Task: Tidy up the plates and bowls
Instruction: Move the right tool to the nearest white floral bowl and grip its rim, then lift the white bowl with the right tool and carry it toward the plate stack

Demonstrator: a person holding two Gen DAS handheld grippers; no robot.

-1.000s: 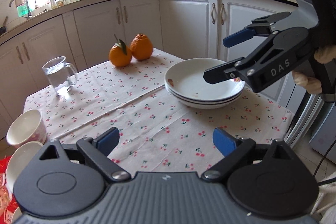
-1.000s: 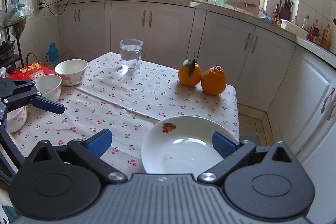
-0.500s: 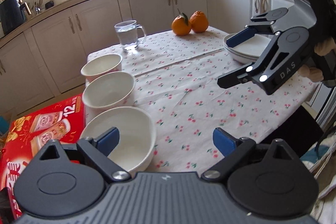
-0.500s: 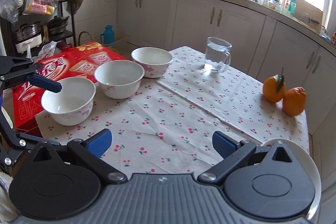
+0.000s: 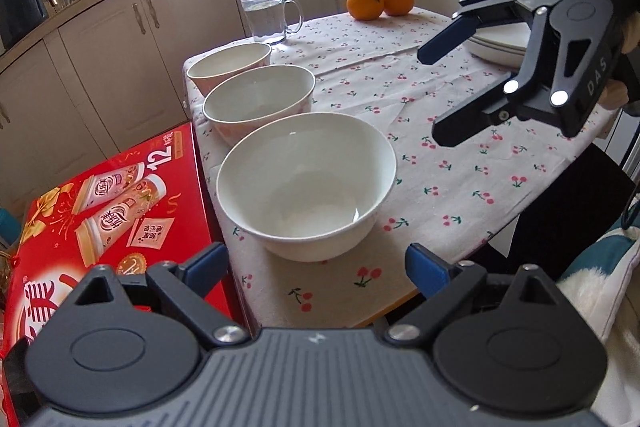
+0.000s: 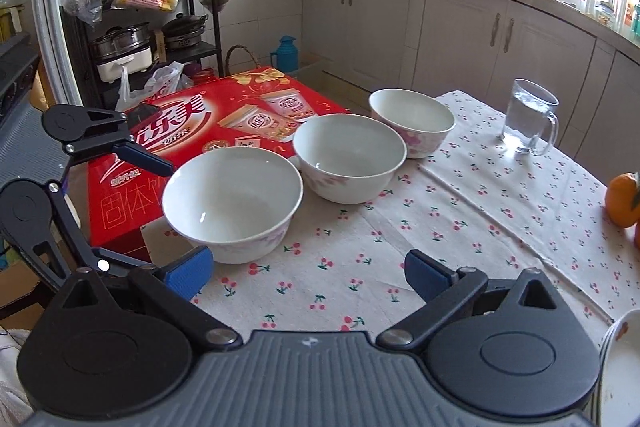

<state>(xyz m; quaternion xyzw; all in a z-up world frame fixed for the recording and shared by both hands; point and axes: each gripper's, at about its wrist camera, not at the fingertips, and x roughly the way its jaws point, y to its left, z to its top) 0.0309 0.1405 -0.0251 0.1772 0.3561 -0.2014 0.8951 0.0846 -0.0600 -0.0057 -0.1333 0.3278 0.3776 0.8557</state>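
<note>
Bowls [image 5: 306,183] stood three in a row along the table's [image 5: 460,187] left edge, plates [image 5: 500,43] far right. Left gripper [image 5: 316,263] and right gripper [image 6: 308,267] both wide open, empty. Best closed on near bowl's rim.

Table [image 5: 460,187] (cherry-print cloth) bears bowls [image 5: 308,183], plates [image 5: 500,45], mug [image 5: 268,17], oranges [image 5: 378,3].
</note>
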